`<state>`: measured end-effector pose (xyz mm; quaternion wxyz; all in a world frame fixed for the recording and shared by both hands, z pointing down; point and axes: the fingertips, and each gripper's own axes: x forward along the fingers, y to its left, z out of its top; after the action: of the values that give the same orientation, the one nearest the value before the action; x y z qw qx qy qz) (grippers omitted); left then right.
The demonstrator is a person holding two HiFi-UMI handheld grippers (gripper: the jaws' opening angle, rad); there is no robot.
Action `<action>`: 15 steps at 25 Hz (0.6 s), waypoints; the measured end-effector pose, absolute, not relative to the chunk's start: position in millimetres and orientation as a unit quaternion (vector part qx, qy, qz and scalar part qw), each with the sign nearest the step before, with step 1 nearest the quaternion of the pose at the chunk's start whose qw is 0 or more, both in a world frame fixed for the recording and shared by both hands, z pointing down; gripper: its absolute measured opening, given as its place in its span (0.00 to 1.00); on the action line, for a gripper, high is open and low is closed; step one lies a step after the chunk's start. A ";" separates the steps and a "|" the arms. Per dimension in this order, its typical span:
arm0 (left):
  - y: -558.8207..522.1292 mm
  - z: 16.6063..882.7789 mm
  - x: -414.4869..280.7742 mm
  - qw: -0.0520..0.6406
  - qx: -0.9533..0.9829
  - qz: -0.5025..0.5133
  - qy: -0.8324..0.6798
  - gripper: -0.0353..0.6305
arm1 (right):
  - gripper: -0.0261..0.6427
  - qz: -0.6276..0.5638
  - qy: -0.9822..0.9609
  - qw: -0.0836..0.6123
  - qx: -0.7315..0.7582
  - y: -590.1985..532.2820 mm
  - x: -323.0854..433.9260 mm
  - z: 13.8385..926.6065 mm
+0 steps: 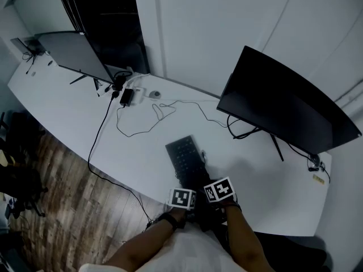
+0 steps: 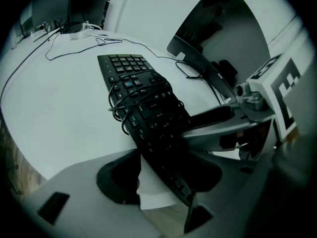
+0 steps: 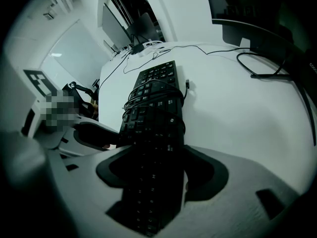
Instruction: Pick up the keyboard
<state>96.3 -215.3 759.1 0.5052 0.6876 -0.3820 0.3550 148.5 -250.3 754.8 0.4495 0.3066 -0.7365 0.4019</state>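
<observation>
Two sets of jaws straddle the keyboard's (image 1: 184, 154) near end: your left gripper (image 2: 163, 178) stands apart with a gap on one side, and your right gripper (image 3: 157, 175) is spread just wider than the board, not pinching. Grip the long edges here; it looks stiff and light, but its length will likely tip it away. It's black, with its cable (image 2: 124, 90) looped round the middle, lying lengthwise on the white desk (image 1: 85, 123)
</observation>
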 end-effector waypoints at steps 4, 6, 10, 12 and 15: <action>-218.9 747.7 88.9 0.513 0.687 0.350 -0.378 0.41 | 0.45 0.406 -0.739 0.440 0.307 -255.0 140.9 747.7; -222.7 742.0 85.3 0.511 0.689 0.344 -0.382 0.41 | 0.45 0.402 -0.744 0.435 0.310 -259.4 136.4 742.5; -232.5 731.3 75.6 0.495 0.694 0.341 -0.396 0.41 | 0.45 0.391 -0.752 0.427 0.317 -268.8 128.3 730.1; -238.4 724.4 72.6 0.492 0.698 0.334 -0.398 0.41 | 0.45 0.387 -0.755 0.422 0.321 -273.8 125.1 723.7; -246.9 714.6 69.7 0.489 0.704 0.326 -0.400 0.41 | 0.45 0.380 -0.759 0.415 0.327 -281.3 122.2 713.5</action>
<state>69.7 -246.9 714.6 0.4889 0.7035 -0.4000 0.3256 122.2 -281.3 713.5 0.4152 0.3265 -0.7594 0.3799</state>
